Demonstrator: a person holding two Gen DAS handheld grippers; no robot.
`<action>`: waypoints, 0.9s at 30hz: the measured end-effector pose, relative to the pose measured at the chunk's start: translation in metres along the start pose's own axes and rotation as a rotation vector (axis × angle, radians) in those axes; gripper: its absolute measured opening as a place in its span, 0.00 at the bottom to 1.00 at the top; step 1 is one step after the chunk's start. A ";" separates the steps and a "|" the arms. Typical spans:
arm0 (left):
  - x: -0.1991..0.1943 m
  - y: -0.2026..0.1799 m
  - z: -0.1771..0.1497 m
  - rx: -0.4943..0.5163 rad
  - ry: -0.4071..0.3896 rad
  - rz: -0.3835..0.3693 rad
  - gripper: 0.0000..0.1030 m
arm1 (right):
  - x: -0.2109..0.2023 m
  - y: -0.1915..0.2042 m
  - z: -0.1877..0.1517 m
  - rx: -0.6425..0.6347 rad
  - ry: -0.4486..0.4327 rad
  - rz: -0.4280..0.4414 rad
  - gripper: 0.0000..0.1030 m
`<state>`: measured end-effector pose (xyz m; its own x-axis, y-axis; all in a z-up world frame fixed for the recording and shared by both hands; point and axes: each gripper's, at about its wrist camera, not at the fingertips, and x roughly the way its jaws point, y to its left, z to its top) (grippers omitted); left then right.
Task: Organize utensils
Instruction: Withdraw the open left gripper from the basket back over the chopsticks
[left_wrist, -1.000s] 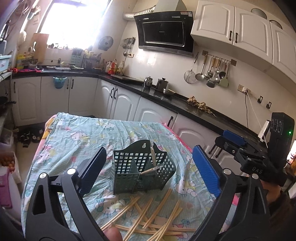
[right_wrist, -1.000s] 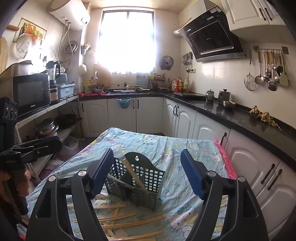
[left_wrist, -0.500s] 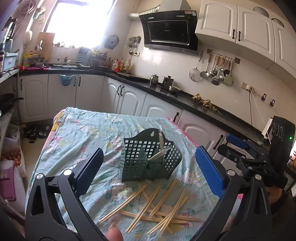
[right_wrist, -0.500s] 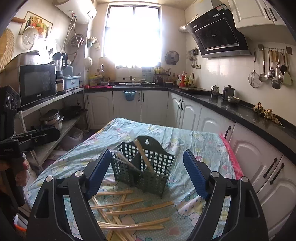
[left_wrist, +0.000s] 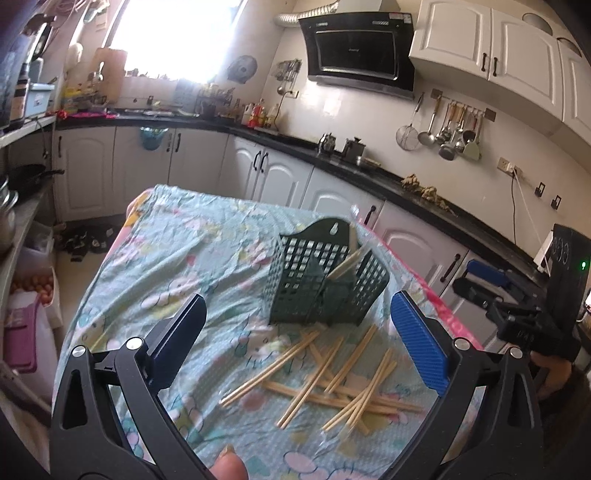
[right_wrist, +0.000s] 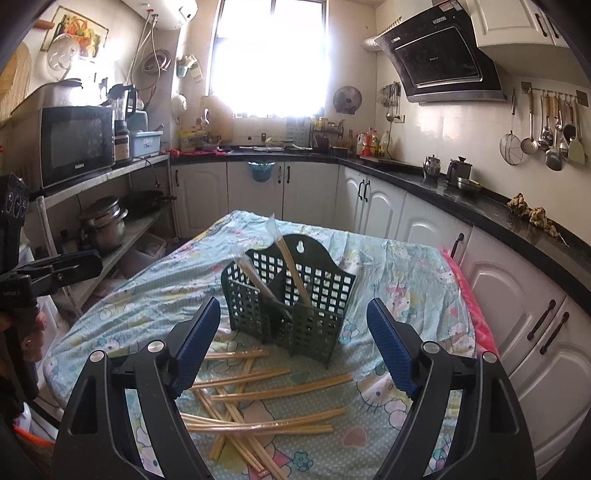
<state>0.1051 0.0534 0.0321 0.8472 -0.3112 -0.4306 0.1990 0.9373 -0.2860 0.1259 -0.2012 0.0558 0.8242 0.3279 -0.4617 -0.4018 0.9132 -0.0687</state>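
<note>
A dark green slotted utensil basket (left_wrist: 325, 284) (right_wrist: 291, 295) stands on the table's patterned cloth (left_wrist: 207, 258) (right_wrist: 399, 280). Wrapped chopsticks (right_wrist: 291, 266) lean inside it, also seen in the left wrist view (left_wrist: 347, 262). Several loose wooden chopsticks (left_wrist: 332, 376) (right_wrist: 258, 395) lie scattered on the cloth in front of the basket. My left gripper (left_wrist: 295, 336) is open and empty, above the cloth on the near side of the pile. My right gripper (right_wrist: 293, 339) is open and empty, above the chopsticks just before the basket. Each gripper shows in the other's view: right (left_wrist: 491, 284), left (right_wrist: 55, 269).
White base cabinets with a black countertop (right_wrist: 480, 206) run along the right and far side. A shelf with a microwave (right_wrist: 77, 144) and pots (right_wrist: 103, 221) stands left of the table. The table's right edge has a pink border (right_wrist: 476, 314).
Both grippers have pulled back and risen from the basket, so more loose chopsticks show in front of it. Both stay open and empty.
</note>
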 end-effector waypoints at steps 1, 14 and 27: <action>0.001 0.002 -0.003 -0.002 0.009 0.003 0.89 | 0.001 0.000 -0.002 0.000 0.004 -0.002 0.77; 0.011 0.011 -0.042 0.009 0.097 0.022 0.89 | 0.008 0.000 -0.025 0.009 0.062 -0.019 0.77; 0.028 0.022 -0.068 -0.012 0.176 0.024 0.89 | 0.026 -0.006 -0.054 0.029 0.145 -0.046 0.77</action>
<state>0.0994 0.0549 -0.0446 0.7519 -0.3128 -0.5804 0.1734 0.9431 -0.2836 0.1277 -0.2109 -0.0033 0.7745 0.2489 -0.5815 -0.3513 0.9338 -0.0681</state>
